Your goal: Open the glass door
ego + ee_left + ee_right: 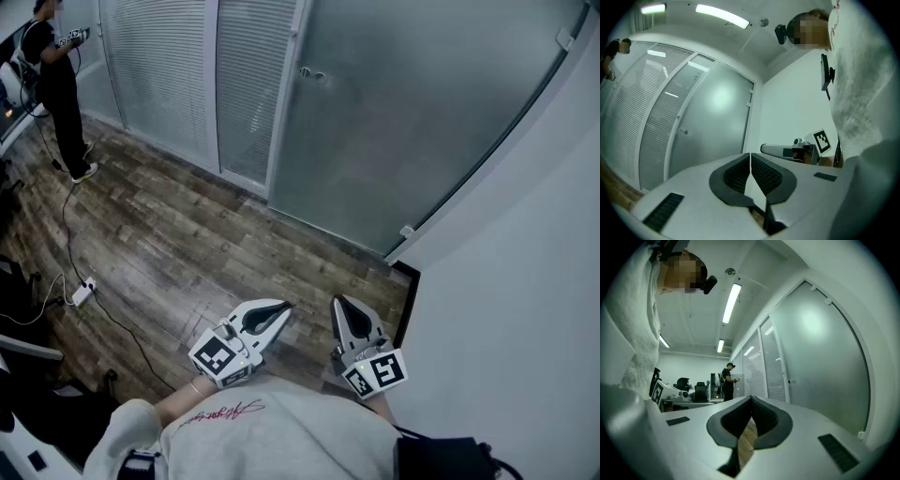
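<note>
One bystander, one power strip, both well left of glass door.

The floor and glass door are being viewed steeply from head height; that door is being faced level, from well back, by both gripper views.
</note>
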`<state>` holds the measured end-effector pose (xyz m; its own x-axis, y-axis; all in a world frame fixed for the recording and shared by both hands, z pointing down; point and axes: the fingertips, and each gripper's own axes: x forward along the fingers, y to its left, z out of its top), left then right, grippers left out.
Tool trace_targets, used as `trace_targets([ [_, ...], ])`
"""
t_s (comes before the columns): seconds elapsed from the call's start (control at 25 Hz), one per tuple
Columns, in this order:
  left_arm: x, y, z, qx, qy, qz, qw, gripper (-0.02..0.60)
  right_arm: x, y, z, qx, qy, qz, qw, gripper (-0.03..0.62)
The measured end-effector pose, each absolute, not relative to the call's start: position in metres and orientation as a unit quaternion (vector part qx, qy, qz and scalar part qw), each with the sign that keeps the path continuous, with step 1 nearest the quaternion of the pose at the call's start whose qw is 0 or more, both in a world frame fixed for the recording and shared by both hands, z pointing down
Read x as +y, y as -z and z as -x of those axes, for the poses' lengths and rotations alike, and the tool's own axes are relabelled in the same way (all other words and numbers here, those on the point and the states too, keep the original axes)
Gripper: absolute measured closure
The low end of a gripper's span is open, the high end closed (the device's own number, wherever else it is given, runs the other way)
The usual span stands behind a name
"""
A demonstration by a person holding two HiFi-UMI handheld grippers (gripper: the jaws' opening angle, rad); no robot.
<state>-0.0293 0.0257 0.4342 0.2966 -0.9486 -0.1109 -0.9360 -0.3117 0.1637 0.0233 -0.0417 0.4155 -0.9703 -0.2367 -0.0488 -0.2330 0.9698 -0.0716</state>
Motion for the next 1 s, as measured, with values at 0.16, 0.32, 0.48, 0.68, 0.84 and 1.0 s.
trace_targets([
  [0.16,0.023,-0.433,0.027,-0.584,0.095,-0.806,0.029,0.558,-0.042,-0.418,-0.025,0.992,0.035,0.118,0.026,0.577],
  [0.32,0.022,-0.432,0.027,-0.584,0.094,-0.806,0.028,0.557,-0.043,-0.418,-0.025,0.992,0.038,0.120,0.028,0.577],
  [0.48,0.023,-0.428,0.031,-0.587,0.099,-0.803,0.029,0.558,-0.041,-0.418,-0.022,0.992,0.038,0.118,0.025,0.577],
  [0.68,0.023,-0.432,0.043,-0.587,0.090,-0.804,0.038,0.558,-0.045,-0.417,-0.009,0.992,0.039,0.119,0.024,0.576],
  [0.84,0.029,-0.432,0.059,-0.587,0.088,-0.804,0.038,0.558,-0.045,-0.416,0.006,0.990,0.043,0.127,0.036,0.576],
  [1.0,0.030,-0.431,0.080,-0.588,0.084,-0.803,0.037,0.558,-0.049,-0.417,0.022,0.987,0.051,0.145,0.047,0.576],
])
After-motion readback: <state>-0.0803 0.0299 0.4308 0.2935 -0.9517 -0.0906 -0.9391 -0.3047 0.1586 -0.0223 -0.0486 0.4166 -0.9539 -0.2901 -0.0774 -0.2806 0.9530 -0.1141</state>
